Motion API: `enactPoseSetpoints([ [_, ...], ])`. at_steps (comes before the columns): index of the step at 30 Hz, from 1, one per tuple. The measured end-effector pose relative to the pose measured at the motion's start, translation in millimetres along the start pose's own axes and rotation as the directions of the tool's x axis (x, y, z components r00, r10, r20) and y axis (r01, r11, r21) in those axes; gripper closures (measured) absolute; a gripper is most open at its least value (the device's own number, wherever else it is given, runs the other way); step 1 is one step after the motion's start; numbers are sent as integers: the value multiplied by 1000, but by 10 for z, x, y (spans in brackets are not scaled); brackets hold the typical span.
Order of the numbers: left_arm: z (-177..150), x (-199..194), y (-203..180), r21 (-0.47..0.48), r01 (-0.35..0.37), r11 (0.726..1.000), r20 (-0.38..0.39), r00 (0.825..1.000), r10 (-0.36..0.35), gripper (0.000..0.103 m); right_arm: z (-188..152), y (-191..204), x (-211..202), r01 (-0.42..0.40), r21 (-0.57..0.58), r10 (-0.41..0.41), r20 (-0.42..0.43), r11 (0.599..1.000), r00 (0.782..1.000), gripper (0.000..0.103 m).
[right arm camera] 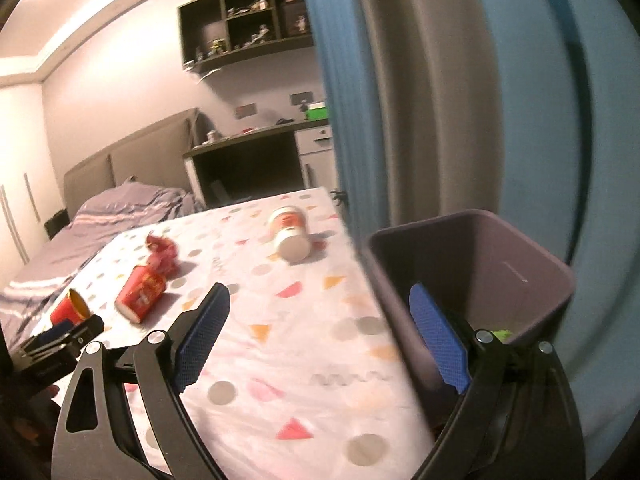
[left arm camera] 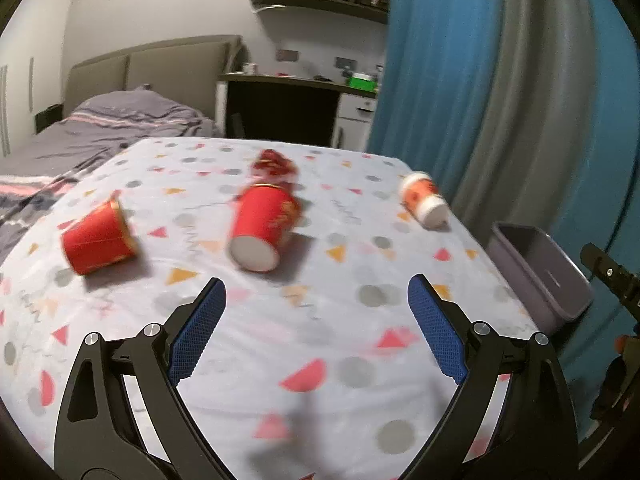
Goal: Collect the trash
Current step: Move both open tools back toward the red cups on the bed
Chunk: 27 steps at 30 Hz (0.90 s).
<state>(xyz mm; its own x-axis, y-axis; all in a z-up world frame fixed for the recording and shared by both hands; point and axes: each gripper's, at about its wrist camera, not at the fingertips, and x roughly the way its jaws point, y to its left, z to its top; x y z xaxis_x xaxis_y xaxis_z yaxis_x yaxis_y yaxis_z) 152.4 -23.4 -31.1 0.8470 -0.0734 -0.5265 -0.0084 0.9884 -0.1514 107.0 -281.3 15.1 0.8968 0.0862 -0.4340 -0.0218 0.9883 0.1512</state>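
My left gripper [left arm camera: 316,304] jaws spread, empty, over bench [left arm camera: 320,360]; three paper cups [left arm camera: 262,228] lying. Right gripper [right arm camera: 320,312] jaws spread, empty, beside bin [right arm camera: 500,256].

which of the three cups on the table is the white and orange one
The white and orange cup lies on its side at the table's edge nearest the bin. The other two cups are red.

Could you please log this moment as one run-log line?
left gripper: open, empty | right gripper: open, empty | table: three cups, red wrapper | bin: beside table, green item inside
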Motion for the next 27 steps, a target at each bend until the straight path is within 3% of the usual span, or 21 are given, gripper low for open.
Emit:
enactPoseSetpoints([
  [5,21,7,274,-42,-44,998,4,999,45,12,14,246,271,4,-56,-6,-20,998,1000,15],
  [14,179,295,507,-85,-77,993,-11,997,77,12,290,340,1181,61,-99,-66,-51,993,996,15],
  [19,286,553,528,-93,-62,994,-29,998,59,12,403,303,1816,84,-95,-95,-126,992,987,15],
  [27,393,868,512,-77,-55,996,-55,997,50,12,451,242,2421,86,-79,-102,-232,993,967,21],
])
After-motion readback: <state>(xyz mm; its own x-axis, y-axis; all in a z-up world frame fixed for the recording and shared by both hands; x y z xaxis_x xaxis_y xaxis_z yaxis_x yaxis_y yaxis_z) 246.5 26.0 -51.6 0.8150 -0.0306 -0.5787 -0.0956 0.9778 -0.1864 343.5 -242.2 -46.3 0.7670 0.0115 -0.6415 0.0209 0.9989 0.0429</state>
